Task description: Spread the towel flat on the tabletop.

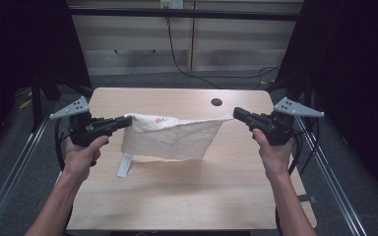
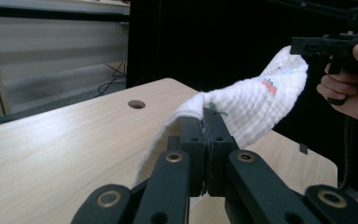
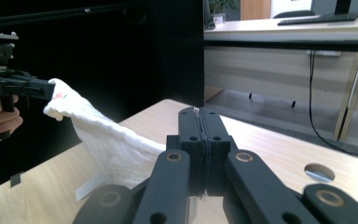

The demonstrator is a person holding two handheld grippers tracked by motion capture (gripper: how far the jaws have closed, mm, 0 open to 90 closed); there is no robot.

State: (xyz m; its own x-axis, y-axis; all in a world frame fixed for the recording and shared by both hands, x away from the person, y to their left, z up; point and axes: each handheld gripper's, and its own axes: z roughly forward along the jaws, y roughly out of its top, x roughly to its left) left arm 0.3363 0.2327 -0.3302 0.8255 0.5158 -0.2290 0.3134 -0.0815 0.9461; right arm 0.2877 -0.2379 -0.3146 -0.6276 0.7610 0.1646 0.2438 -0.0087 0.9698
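Hanging slack above the tabletop point(image 1: 177, 196), the white waffle-weave cloth point(image 1: 170, 137) is stretched between left claw point(image 1: 128, 121) and right claw point(image 1: 236, 114), each clamped on a top corner; light, limp fabric, best gripped by its corners.

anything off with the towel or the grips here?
Nothing damaged. The white towel hangs stretched between the left tool and right tool, sagging mid-span; a white tag dangles at its lower left corner.

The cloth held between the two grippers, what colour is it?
White cloth with a small red-orange mark; the left gripper view shows it best.
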